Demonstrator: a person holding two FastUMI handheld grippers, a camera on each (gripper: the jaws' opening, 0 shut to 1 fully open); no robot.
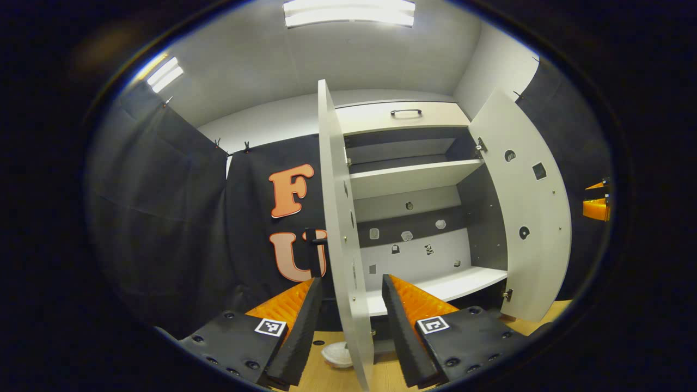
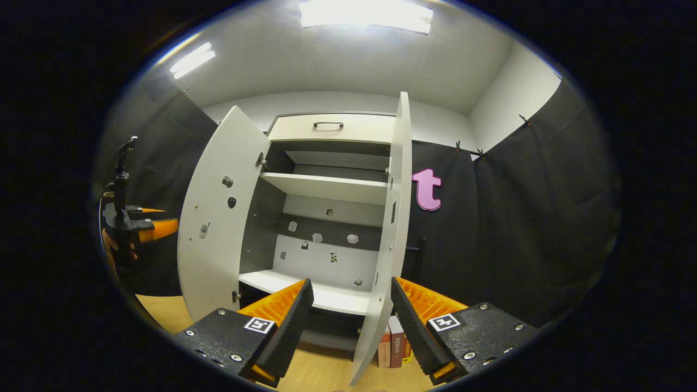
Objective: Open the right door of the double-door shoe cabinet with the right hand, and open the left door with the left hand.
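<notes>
The white double-door shoe cabinet (image 1: 414, 177) has both doors swung out. In the left gripper view the left door (image 1: 333, 190) is edge-on and runs down between the fingers of my left gripper (image 1: 349, 283). That gripper is open, and its fingers do not press the panel. The door's black handle (image 1: 316, 239) sticks out on the outer face. In the right gripper view the right door (image 2: 396, 190) is edge-on between the fingers of my open right gripper (image 2: 351, 283), nearer the right finger. Its black handle (image 2: 419, 247) is on the outer side. The left door (image 2: 218, 218) hangs wide, with the left gripper (image 2: 147, 226) beside it.
A drawer with a black handle (image 1: 405, 112) tops the cabinet, and bare shelves (image 2: 326, 188) sit inside. Books (image 2: 395, 343) stand on the wooden floor under the right door. A white object (image 1: 337, 354) lies on the floor by the left door. Black cloth walls close in on both sides.
</notes>
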